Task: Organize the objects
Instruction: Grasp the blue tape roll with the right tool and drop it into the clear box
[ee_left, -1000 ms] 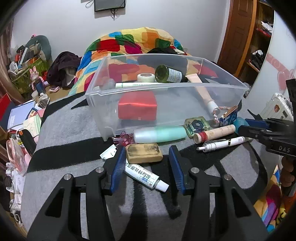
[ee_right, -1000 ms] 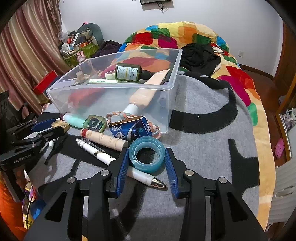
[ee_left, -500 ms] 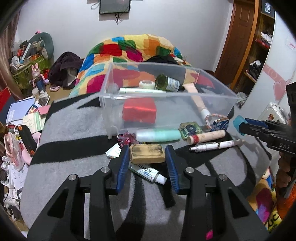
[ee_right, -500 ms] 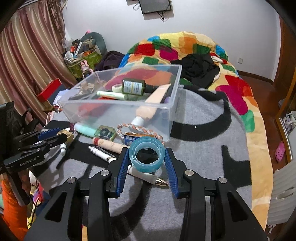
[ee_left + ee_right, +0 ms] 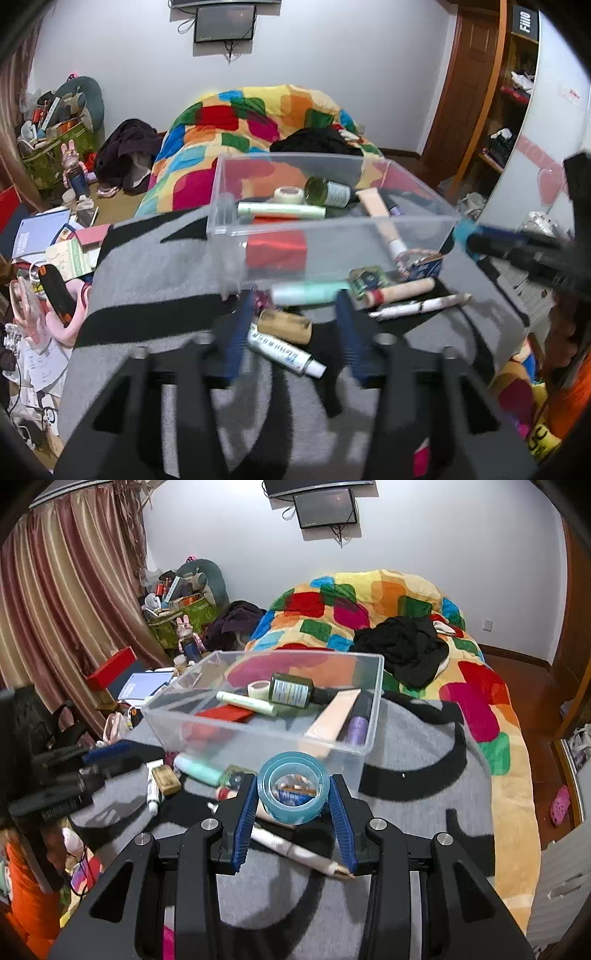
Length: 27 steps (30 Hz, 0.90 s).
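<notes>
A clear plastic bin point(image 5: 332, 240) point(image 5: 258, 734) stands on the grey blanket and holds a red box point(image 5: 277, 249), a green bottle point(image 5: 291, 690), tubes and a tape roll. My right gripper point(image 5: 293, 794) is shut on a blue tape roll point(image 5: 293, 786), held above the blanket just in front of the bin. My left gripper point(image 5: 293, 321) is open and empty, raised above a tan block point(image 5: 284, 325) and a white tube point(image 5: 284, 350). A mint bottle point(image 5: 308, 293), a pink tube point(image 5: 400, 291) and a white pen point(image 5: 417, 306) lie along the bin's front.
A colourful quilt point(image 5: 369, 605) with black clothes point(image 5: 402, 650) lies behind the bin. Clutter, books and a red box point(image 5: 110, 666) sit on the floor at the left. The blanket's edge drops off at the right point(image 5: 517, 812).
Both grippers have risen and pulled back from the blanket. The right one lifted the blue tape roll with it. The left one stayed open over the tan block.
</notes>
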Each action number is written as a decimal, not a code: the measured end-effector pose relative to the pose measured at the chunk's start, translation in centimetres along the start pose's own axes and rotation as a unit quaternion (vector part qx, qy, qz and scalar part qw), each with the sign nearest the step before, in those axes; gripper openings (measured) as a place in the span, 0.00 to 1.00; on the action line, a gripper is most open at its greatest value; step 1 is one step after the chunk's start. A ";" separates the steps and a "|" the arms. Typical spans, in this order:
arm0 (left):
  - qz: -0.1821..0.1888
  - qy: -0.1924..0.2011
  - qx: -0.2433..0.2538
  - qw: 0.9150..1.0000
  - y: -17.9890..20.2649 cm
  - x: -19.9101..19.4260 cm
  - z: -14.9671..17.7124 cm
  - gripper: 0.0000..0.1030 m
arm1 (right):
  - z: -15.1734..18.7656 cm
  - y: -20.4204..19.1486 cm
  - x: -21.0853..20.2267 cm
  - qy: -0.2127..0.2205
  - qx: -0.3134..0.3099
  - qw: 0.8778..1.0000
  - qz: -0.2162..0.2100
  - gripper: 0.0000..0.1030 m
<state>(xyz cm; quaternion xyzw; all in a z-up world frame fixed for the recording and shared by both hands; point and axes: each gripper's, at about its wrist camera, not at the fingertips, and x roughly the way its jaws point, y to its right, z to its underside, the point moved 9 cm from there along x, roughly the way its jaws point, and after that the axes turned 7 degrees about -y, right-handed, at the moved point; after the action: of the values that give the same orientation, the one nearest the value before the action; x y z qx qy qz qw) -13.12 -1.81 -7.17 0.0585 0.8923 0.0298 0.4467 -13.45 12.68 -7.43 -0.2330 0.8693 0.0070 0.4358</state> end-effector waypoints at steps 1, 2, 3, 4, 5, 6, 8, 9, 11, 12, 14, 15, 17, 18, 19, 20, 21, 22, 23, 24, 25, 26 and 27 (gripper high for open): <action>0.005 -0.008 0.001 1.000 -0.1 0.5 0.3 0.50 | -0.3 0.0 0.0 0.002 0.000 1.000 -0.001 0.35; 0.007 -0.016 0.001 1.000 -0.1 1.0 0.5 0.50 | -0.6 0.0 0.1 0.004 0.001 1.000 -0.001 0.34; 0.007 -0.024 0.001 1.000 -0.2 1.6 0.7 0.50 | -1.0 -0.1 0.1 0.005 0.001 1.000 0.000 0.35; 0.006 -0.032 0.001 0.999 -0.3 2.2 0.9 0.50 | -1.2 -0.2 0.2 0.006 0.000 1.000 -0.001 0.35; 0.004 -0.038 0.002 0.999 -0.3 2.7 1.1 0.50 | -1.5 -0.3 0.3 0.006 -0.001 1.000 -0.002 0.35; 0.002 -0.044 0.004 0.999 -0.4 3.3 1.2 0.50 | -1.7 -0.4 0.4 0.006 -0.002 1.000 -0.004 0.35; 0.001 -0.051 0.007 0.999 -0.4 4.1 1.5 0.50 | -2.1 -0.7 0.6 0.007 -0.004 1.000 -0.007 0.35; -0.002 -0.047 0.012 0.999 -0.3 4.2 1.5 0.50 | -2.4 -0.8 0.7 0.007 -0.005 1.000 -0.006 0.35; -0.005 -0.046 0.019 0.999 -0.1 4.3 1.5 0.50 | -2.9 -1.0 1.0 0.008 -0.006 1.000 -0.006 0.34; -0.007 -0.046 0.023 0.999 0.0 4.4 1.5 0.50 | -3.3 -1.0 1.1 0.008 -0.006 1.000 -0.006 0.34; -0.021 -0.043 0.034 0.998 0.1 4.5 1.6 0.47 | -3.8 -1.2 1.5 0.008 -0.006 1.000 -0.007 0.34; -0.030 -0.042 0.041 0.998 0.2 4.6 1.6 0.45 | -4.0 -1.2 1.8 0.007 -0.006 1.000 -0.006 0.35; -0.041 -0.041 0.050 0.997 0.2 4.6 1.6 0.41 | -4.4 -1.3 2.2 0.005 -0.006 1.000 -0.005 0.35; -0.041 -0.039 0.050 0.997 0.2 4.6 1.6 0.41 | -4.7 -1.3 2.6 0.003 -0.004 1.000 -0.004 0.35; -0.042 -0.039 0.049 0.997 0.1 4.5 1.6 0.40 | -4.8 -1.3 2.8 0.001 -0.004 1.000 -0.002 0.34; -0.042 -0.039 0.048 0.997 0.0 4.4 1.6 0.40 | -5.0 -1.2 3.1 -0.002 -0.002 1.000 0.000 0.34; -0.040 -0.039 0.045 0.997 0.0 4.3 1.6 0.40 | -5.1 -1.0 3.5 -0.005 0.000 1.000 0.002 0.35; -0.035 -0.038 0.041 0.998 0.0 4.1 1.6 0.40 | -5.3 -0.9 3.8 -0.007 0.003 1.000 0.006 0.34; -0.031 -0.036 0.037 0.998 0.0 3.8 1.5 0.40 | -5.4 -0.7 4.2 -0.010 0.005 1.000 0.009 0.35; -0.026 -0.029 0.034 0.999 0.1 3.3 1.2 0.40 | -5.6 -0.4 4.5 -0.013 0.008 1.000 0.013 0.35; -0.024 -0.024 0.033 0.999 0.1 3.0 1.0 0.40 | -5.7 -0.3 4.8 -0.015 0.011 1.000 0.014 0.35; -0.021 -0.017 0.034 0.999 0.3 2.5 0.8 0.40 | -5.8 -0.1 5.2 -0.019 0.014 1.000 0.015 0.34; -0.018 -0.008 0.034 0.999 0.4 1.9 0.4 0.40 | -5.8 0.1 5.6 -0.023 0.016 0.999 0.018 0.34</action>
<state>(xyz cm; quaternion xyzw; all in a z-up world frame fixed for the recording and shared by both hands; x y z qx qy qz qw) -13.91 -1.13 -8.91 0.0573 0.8900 -0.0089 0.4523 -20.78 9.31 -8.13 -0.2103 0.8630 0.0060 0.4593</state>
